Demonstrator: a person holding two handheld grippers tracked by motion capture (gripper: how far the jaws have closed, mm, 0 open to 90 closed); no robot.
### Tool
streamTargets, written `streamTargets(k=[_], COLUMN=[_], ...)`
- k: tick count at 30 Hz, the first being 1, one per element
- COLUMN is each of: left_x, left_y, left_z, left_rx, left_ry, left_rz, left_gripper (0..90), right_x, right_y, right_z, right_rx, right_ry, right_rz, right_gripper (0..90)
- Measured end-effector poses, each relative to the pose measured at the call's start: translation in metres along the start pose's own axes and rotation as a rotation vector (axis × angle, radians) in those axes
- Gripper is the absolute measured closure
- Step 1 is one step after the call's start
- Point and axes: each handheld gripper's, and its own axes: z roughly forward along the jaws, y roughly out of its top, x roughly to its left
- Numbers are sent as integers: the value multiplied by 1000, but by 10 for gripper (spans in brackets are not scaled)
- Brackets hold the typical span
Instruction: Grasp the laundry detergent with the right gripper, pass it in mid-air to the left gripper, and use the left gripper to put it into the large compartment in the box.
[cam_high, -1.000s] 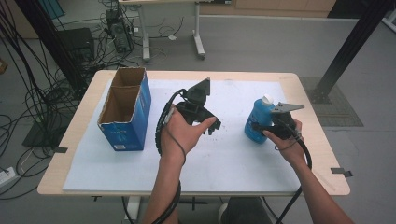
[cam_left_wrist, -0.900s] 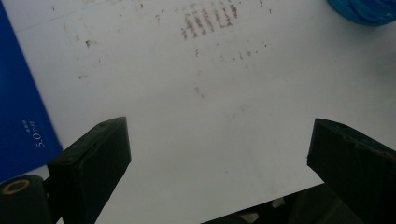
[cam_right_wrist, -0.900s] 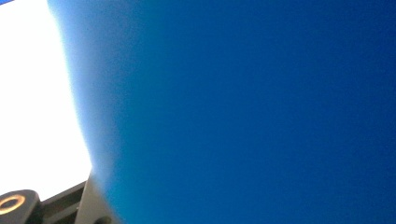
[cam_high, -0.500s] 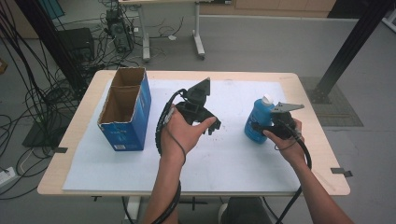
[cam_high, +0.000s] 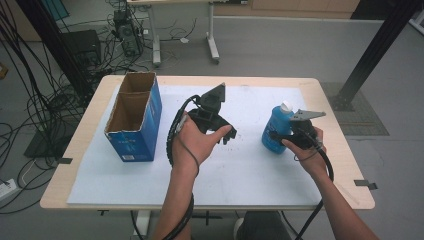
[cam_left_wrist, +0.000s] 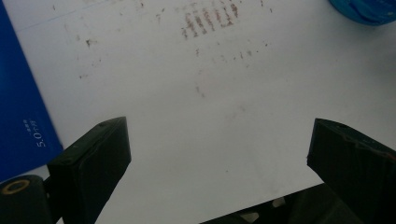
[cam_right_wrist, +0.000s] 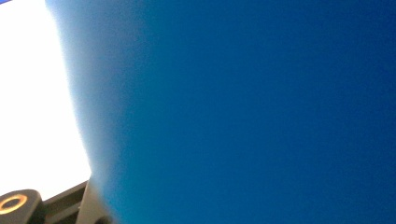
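The right gripper (cam_high: 280, 136) is clamped on the blue bottle (cam_high: 276, 129) near the table's (cam_high: 327, 172) right edge; the left gripper (cam_left_wrist: 219, 154), spread wide and empty, waits. Boxing in the open carton (cam_high: 134, 116) seems left.

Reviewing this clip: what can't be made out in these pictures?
- Right gripper jaws: right gripper view, the blue bottle is pressed close and blurred.
- Bottle label: high view, too small.
- Blue box bottom: high view, its walls shade it.
- Box print: left gripper view, cut off by the edge.
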Motion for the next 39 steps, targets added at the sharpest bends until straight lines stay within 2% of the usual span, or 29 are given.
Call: streamTargets(k=[39], left_x=[0], left_y=[0], left_z=[-1], left_rx=[-7], left_ry=[0], left_rz=[-2], left_gripper=[65], right_x=[0], right_y=[0], right_z=[0], right_rx=[-2], right_ry=[0], right_rz=[-1], right_gripper=[424])
